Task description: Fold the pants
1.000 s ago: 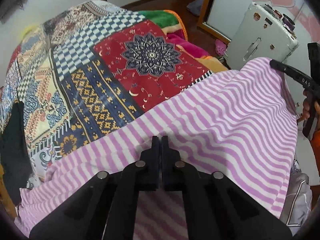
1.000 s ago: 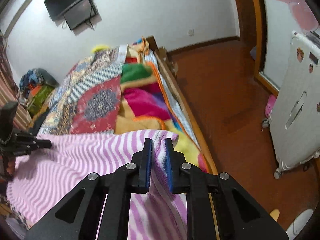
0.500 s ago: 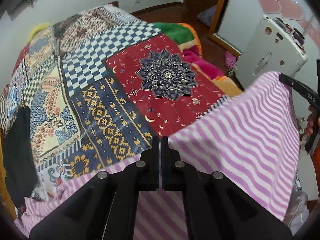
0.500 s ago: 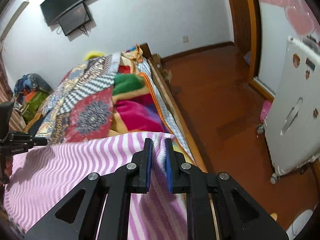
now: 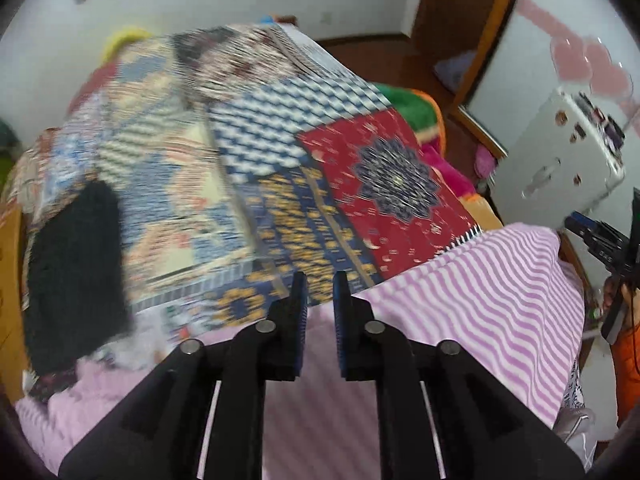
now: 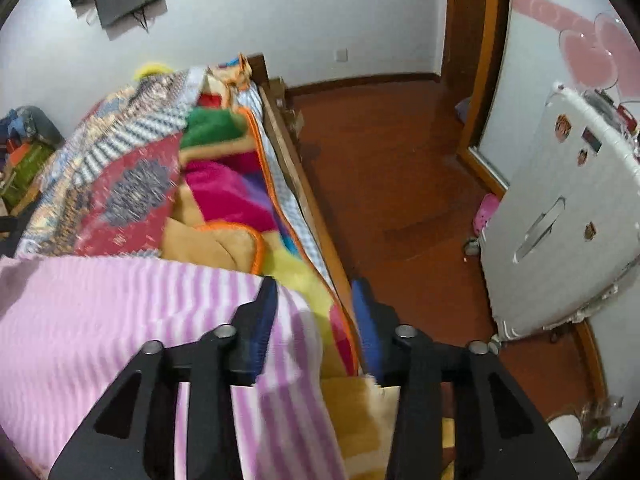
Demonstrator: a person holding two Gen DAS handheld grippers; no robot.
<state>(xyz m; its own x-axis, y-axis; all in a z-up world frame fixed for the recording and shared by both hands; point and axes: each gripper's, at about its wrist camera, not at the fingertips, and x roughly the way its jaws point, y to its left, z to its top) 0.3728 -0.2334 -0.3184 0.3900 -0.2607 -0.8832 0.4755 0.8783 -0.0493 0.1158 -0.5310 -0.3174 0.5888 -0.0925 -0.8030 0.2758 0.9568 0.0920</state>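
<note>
The pink-and-white striped pants (image 5: 480, 292) lie spread across the near end of the bed; they also show in the right wrist view (image 6: 100, 320). My left gripper (image 5: 320, 292) is open just above the pants' far edge, with nothing between its fingers. My right gripper (image 6: 316, 300) is open wide over the pants' right corner, and the cloth has dropped out of it. The right gripper also shows at the right edge of the left wrist view (image 5: 600, 240).
A patchwork quilt (image 5: 248, 168) covers the bed, with a black garment (image 5: 72, 280) at its left side. Bright fleece blankets (image 6: 224, 200) are bunched along the bed's right side by the wooden bed rail (image 6: 304, 200). A white cabinet (image 6: 560, 216) stands on the wooden floor (image 6: 392, 168).
Both grippers have opened and let go of the pants' edge. The pants have dropped flat onto the bed. The left view has swung up and is blurred.
</note>
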